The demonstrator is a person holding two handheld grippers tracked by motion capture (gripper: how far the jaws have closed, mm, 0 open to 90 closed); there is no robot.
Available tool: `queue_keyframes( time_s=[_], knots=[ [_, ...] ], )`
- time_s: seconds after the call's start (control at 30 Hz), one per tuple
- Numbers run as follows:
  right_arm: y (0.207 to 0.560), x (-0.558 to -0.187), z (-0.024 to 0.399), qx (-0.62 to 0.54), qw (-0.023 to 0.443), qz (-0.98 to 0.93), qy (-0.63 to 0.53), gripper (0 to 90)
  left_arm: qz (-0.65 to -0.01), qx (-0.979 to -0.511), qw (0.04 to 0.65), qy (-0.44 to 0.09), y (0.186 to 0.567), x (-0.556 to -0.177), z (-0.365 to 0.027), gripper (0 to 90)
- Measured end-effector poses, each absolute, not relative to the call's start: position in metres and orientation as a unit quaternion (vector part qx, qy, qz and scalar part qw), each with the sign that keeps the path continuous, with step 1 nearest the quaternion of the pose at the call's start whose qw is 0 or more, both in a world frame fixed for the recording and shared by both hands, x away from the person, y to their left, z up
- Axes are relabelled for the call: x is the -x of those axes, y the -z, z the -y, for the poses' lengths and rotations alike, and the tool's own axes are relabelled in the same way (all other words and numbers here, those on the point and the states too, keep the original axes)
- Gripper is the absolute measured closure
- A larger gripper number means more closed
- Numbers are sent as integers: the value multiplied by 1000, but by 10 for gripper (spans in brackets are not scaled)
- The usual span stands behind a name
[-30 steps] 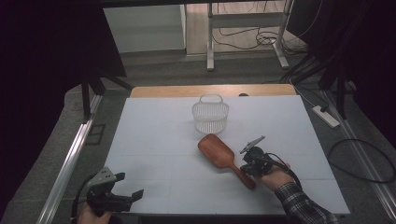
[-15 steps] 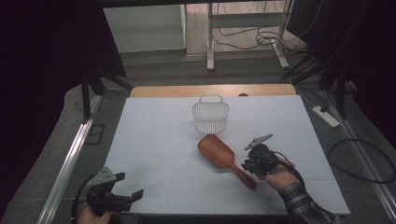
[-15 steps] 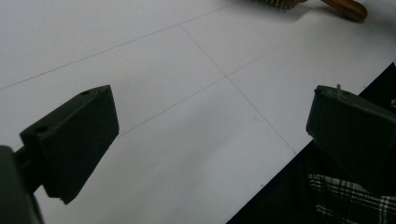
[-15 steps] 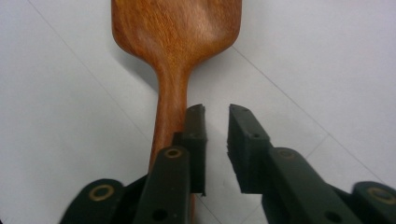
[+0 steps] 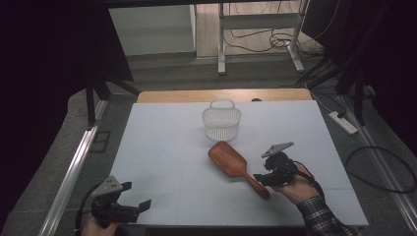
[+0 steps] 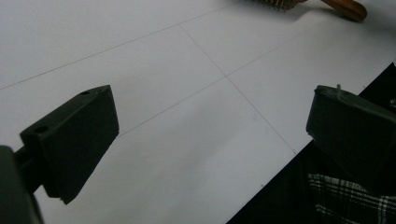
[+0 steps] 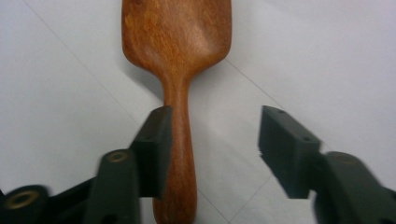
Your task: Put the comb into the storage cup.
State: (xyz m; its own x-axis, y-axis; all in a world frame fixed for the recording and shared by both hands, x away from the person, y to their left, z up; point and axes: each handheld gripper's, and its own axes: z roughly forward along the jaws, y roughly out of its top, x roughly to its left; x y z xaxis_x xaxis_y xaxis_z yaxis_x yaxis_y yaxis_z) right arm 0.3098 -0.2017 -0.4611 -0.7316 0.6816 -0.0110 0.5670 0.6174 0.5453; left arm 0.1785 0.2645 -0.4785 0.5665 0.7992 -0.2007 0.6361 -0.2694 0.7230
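Two grippers: a person holds one in each hand at a white table (image 5: 162, 147) with faint grid lines, seen from above.
Hairbrush: a wooden paddle hairbrush (image 5: 231, 160) lies flat near the middle of the table, back side up, head toward the far side, handle slanting toward the person's right.
Basket: a small white wire basket (image 5: 221, 122) with a loop handle stands upright beyond the brush head, near it but apart from it.
Right gripper: the right gripper (image 5: 265, 178) sits low at the handle end of the hairbrush, in the person's right hand (image 5: 297, 187), which wears a plaid sleeve (image 5: 322, 221).
Right gripper state: jaws spread apart, nothing clamped. In the right gripper view the brush handle (image 7: 180, 149) runs up between the two black jaws, against or just beside the left-hand jaw, with a clear gap to the other jaw.
Contact: whether the left-hand jaw truly touches the handle cannot be told.
Left gripper: the left gripper (image 5: 135, 196) is at the near left corner of the table, well apart from the brush and basket.
Left gripper state: jaws wide apart and empty. In its own view they frame bare white table, with the brush handle tip (image 6: 348, 7) at the far top edge.
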Motion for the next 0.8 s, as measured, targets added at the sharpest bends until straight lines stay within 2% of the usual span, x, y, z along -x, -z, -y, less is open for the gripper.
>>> queue_keyframes(
  time_s=[0.07, 0.23, 0.4, 0.6, 0.8],
  knots=[
    [459, -308, 200, -358, 116, -889, -261, 333, -454, -790, 399, -102, 479, -179, -264, 24],
    [456, -307, 199, -353, 112, -889, -269, 285, -453, -791, 398, -102, 479, -179, -264, 24],
    [456, -306, 196, -342, 106, -891, -279, 133, -452, -792, 398, -101, 479, -179, -264, 24],
    [460, -306, 193, -341, 103, -892, -279, 0, -451, -792, 399, -101, 479, -179, -264, 24],
    [461, -307, 192, -344, 98, -889, -286, 0, -450, -793, 398, -100, 479, -179, -264, 24]
  ],
)
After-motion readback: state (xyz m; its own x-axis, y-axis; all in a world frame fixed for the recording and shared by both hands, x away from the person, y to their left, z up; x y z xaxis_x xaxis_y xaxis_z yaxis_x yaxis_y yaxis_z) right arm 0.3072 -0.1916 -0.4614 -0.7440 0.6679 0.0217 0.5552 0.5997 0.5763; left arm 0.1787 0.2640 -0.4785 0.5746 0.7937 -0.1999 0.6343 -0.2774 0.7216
